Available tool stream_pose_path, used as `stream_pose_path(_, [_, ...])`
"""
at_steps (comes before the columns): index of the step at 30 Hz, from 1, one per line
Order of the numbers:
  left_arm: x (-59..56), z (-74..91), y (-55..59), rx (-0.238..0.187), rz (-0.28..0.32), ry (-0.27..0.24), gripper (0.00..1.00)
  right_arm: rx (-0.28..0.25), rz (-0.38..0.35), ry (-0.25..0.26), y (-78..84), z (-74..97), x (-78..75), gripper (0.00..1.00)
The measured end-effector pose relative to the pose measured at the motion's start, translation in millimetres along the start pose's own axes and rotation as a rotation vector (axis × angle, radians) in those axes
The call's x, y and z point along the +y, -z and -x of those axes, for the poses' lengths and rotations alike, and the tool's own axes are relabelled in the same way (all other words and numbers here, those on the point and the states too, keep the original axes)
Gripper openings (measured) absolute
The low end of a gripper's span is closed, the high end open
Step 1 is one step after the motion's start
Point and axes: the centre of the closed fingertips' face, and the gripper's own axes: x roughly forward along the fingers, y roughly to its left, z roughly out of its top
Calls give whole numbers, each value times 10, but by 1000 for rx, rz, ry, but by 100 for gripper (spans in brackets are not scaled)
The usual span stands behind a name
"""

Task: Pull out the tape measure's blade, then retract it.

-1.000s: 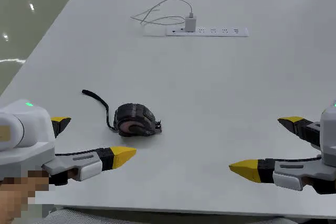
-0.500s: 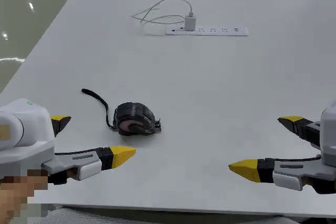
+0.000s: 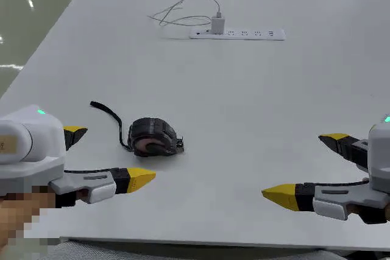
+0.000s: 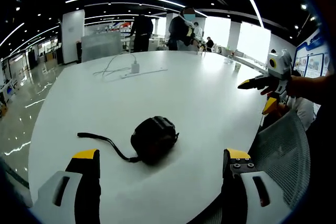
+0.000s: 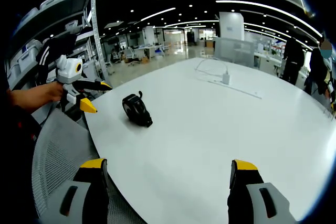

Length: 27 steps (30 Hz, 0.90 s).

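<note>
Tape measure [image 3: 152,137] lying untouched.
Since a moment ago nothing is moving: the left gripper [image 3: 116,153] and right gripper [image 3: 295,166] are still hovering wide open, empty; the tape measure is lying on the table [image 3: 256,101] just beyond the left tips, well left of the right gripper.

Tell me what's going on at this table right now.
A person holds a two-jaw gripper in each hand over the near edge of a white table. Both are open and hold nothing. A black tape measure lies just ahead of the left gripper, its strap trailing away and its blade not yet pulled out. The right gripper is well off to the side.
</note>
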Motion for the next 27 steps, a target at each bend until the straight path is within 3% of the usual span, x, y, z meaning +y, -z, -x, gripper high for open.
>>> stream_pose_path(11, [27,-214,-57,47,-133,95,85,16,-4,5,29,0,-27,96])
stream_pose_path(14, [-14,-284,-24,76,-218,151,80,21,-7,7,36,2,-31,96])
stream_pose_path(20, [35,-423,-58,65,-270,197,75,31,-2,8,27,-6,-36,96])
stream_pose_path(27, [79,-539,-43,91,-345,270,68,40,0,8,7,-36,-43,95])
